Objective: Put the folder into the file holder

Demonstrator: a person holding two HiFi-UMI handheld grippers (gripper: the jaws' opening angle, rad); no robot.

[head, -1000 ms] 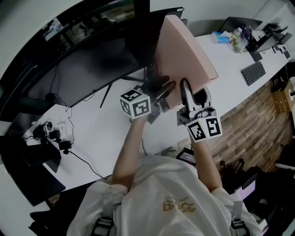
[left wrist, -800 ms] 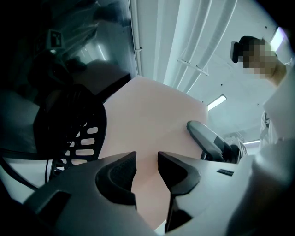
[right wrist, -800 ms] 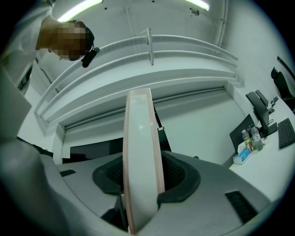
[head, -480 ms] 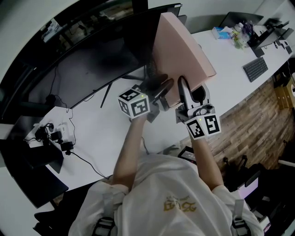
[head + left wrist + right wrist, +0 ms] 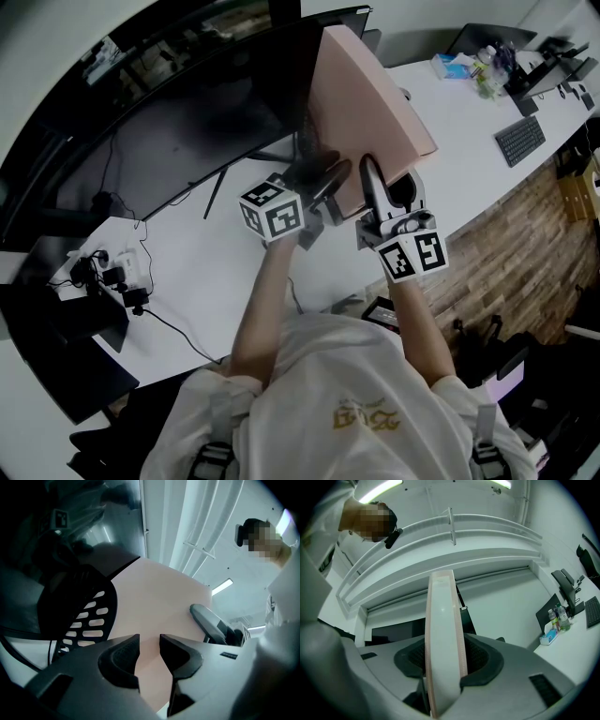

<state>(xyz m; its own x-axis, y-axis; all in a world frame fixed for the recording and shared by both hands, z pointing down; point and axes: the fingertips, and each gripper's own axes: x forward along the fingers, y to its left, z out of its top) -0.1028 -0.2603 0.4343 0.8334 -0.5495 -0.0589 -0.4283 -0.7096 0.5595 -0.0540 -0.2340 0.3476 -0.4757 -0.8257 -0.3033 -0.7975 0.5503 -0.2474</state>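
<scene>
A pink folder [image 5: 375,103] stands on edge above the white desk, tilted toward the monitor. My right gripper [image 5: 389,187] is shut on its near lower edge; in the right gripper view the folder's pale spine [image 5: 443,620] runs up between the pads of that gripper [image 5: 445,660]. My left gripper [image 5: 328,176] sits just left of the folder's face. Its jaws stand a narrow gap apart with nothing between them [image 5: 150,645]; the folder's pink face [image 5: 150,597] lies beyond. The black slotted file holder [image 5: 79,606] is close on the left.
A large curved dark monitor [image 5: 187,122] fills the back left, right behind the folder. A keyboard [image 5: 516,142] and a tissue box [image 5: 453,67] lie at the far right. A power strip with cables [image 5: 112,272] sits at the desk's left end.
The folder and both grippers have shifted slightly up and left, toward the monitor. The right gripper's hold on the folder is unchanged.
</scene>
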